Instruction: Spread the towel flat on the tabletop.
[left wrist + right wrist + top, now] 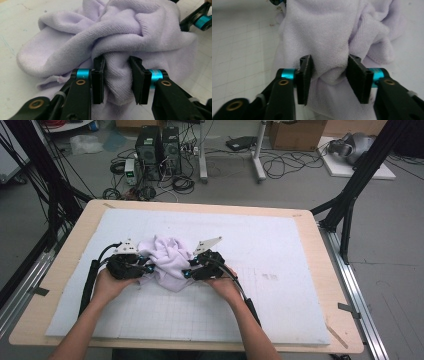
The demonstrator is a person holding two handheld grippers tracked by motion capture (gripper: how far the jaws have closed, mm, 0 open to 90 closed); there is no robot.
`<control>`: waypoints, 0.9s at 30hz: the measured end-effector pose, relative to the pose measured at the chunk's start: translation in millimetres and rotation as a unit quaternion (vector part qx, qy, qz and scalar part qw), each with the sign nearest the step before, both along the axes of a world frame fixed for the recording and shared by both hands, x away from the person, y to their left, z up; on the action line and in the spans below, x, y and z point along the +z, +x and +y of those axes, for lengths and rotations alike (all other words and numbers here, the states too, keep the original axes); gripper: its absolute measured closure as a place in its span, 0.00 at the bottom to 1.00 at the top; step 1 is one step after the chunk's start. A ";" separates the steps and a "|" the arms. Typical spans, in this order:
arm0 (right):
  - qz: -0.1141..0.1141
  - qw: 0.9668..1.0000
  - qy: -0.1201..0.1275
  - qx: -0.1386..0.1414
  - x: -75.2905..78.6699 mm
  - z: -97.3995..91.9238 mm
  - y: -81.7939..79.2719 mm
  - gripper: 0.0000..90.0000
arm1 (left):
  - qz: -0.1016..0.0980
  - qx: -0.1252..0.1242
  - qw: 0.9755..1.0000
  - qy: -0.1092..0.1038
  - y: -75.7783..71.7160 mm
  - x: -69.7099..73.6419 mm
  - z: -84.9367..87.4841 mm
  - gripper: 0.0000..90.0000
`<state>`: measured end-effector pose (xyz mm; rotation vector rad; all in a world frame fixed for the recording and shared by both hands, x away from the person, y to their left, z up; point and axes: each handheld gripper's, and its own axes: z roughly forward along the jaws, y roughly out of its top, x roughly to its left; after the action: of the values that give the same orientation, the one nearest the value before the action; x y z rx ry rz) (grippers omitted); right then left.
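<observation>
1. One crumpled lilac towel (167, 260) lies bunched on the white mat (280, 270).
2. Left gripper (117, 78) pinches a thick fold of it.
3. Right gripper (331, 78) squeezes another fold from the opposite side.

Table (300, 227) seen from above, forward-down; both gripper views set close, level, opposed; lilac towel (167, 257) shared.

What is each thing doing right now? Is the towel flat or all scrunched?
Lilac towel: scrunched in a heap on the mat.
Left gripper: pads squeezing a towel fold.
Right gripper: pads squeezing a towel fold.
White mat: lying flat on the table.
</observation>
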<state>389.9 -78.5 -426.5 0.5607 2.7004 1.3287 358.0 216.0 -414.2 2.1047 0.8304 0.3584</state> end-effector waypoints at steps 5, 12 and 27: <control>0.018 1.000 0.015 0.008 -5.7 -1.8 1.2 0.89 | 0.000 0.004 1.000 -0.013 -2.2 -3.4 3.5 0.81; 0.005 0.999 0.035 0.007 13.4 -20.0 -4.2 0.91 | -0.007 -0.007 1.000 -0.023 -10.6 9.0 4.4 0.85; -0.072 0.996 0.051 0.011 95.5 -84.6 -66.1 0.91 | -0.065 -0.089 0.993 -0.042 -64.2 73.2 -26.7 0.85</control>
<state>323.8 -163.1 -331.0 0.4252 2.5429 1.4584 293.7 189.3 -340.9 2.0360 0.5681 0.3544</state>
